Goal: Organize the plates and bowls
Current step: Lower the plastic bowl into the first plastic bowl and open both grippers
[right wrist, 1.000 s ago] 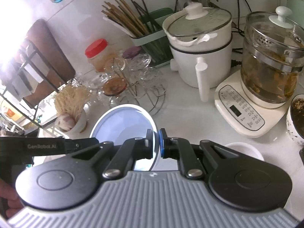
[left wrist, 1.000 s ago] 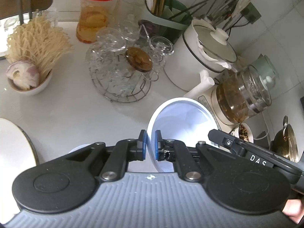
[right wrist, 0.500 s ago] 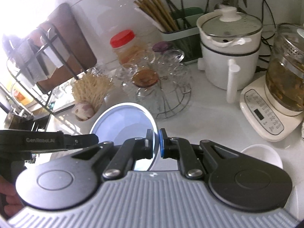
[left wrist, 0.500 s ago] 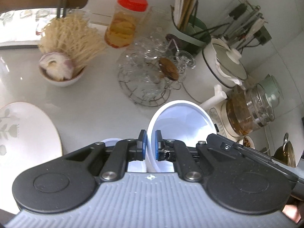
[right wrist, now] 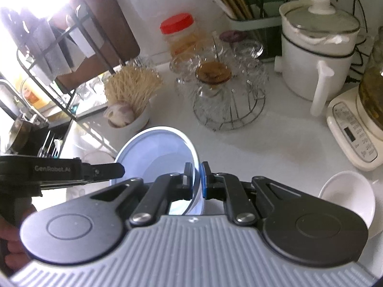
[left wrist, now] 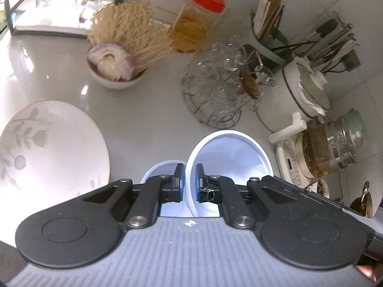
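A: Left wrist view first. What do the fingers have?

B: The left gripper has its fingers nearly closed on the rim of a white bowl, which stands tilted on edge to the right of the fingers, its hollow facing the camera. Just left of the fingers, lower down, part of a second small bowl shows.

A: And farther out?

B: Far to the left a flower-patterned plate lies on the counter. Ahead and left, a small bowl holds dry noodles and an onion half. Straight ahead is a wire rack of glass cups, behind it a red-lidded jar with something yellow inside. To the right, a white pot with a lid and a glass kettle of brown liquid.

A: Right wrist view?

B: The right gripper pinches the opposite rim of the same bowl, fingers almost shut; the bowl lies left of them. The left tool's black arm reaches in from the left, and reads "GenRobot.AI". Low to the right of the fingers an empty white bowl sits on the counter. The kettle's base has a button panel, print too small to read.
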`<action>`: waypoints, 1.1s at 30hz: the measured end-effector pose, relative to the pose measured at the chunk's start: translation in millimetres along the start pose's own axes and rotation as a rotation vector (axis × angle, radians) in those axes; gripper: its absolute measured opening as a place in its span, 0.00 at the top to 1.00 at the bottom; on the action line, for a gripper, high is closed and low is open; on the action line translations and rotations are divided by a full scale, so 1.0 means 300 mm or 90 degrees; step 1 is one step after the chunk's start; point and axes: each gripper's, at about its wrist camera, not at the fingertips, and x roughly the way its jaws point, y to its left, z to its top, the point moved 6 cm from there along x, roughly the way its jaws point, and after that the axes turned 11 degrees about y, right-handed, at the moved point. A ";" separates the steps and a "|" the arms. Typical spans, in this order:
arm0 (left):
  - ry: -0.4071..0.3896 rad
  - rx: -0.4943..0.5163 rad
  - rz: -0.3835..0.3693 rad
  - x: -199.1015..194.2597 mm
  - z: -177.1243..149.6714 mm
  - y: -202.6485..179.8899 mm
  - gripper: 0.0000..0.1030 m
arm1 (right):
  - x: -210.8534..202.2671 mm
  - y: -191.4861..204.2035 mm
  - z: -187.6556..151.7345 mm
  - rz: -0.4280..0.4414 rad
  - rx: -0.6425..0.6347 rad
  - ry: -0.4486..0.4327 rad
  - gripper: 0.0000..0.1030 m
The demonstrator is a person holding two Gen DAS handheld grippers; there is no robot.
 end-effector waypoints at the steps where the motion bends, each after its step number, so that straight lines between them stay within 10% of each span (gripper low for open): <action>1: 0.002 -0.003 0.002 0.003 -0.004 0.010 0.92 | 0.011 0.003 -0.005 0.000 0.001 0.006 0.90; 33: 0.063 -0.055 0.007 0.125 -0.035 0.165 0.89 | 0.192 0.015 -0.038 0.012 0.034 0.108 0.89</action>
